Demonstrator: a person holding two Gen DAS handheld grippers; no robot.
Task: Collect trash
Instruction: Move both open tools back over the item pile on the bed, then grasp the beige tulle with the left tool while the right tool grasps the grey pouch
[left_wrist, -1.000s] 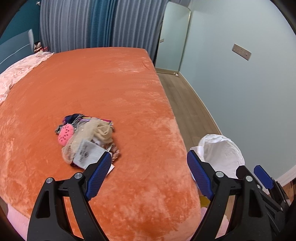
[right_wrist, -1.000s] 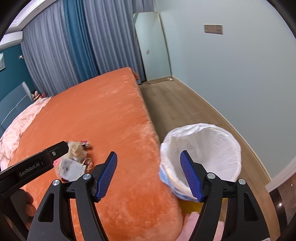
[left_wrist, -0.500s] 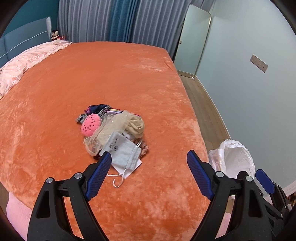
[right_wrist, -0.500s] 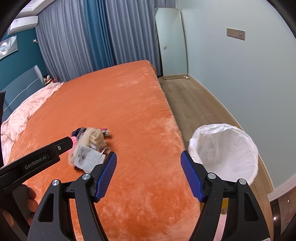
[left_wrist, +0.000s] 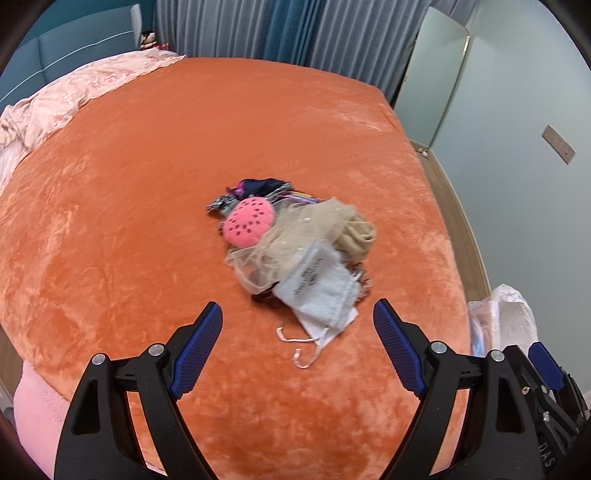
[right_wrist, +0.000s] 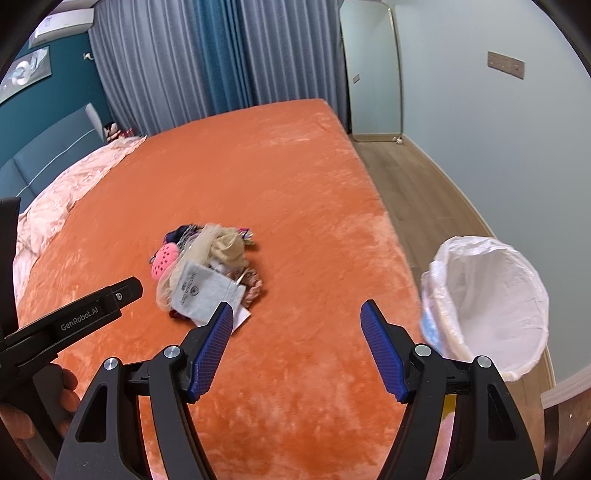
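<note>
A small heap of trash lies on the orange bed: a grey drawstring pouch (left_wrist: 317, 291) (right_wrist: 201, 291), beige netting (left_wrist: 295, 236), a pink spotted ball (left_wrist: 249, 221) (right_wrist: 164, 260) and dark wrappers (left_wrist: 258, 186). My left gripper (left_wrist: 297, 325) is open and empty, just short of the pouch. My right gripper (right_wrist: 297, 321) is open and empty, to the right of the heap over the bed. A bin with a white liner (right_wrist: 491, 299) (left_wrist: 498, 317) stands on the floor beside the bed's right edge.
The orange blanket (left_wrist: 147, 184) covers the bed, with pink bedding (left_wrist: 55, 107) at the far left. A wooden floor strip (right_wrist: 417, 184) runs between bed and pale wall. Curtains (right_wrist: 184, 66) and a mirror (right_wrist: 373, 66) stand at the back.
Both grippers have swung left toward the heap. The heap now sits near the middle of the left wrist view and closer. The bin has slid to the right in both views.
</note>
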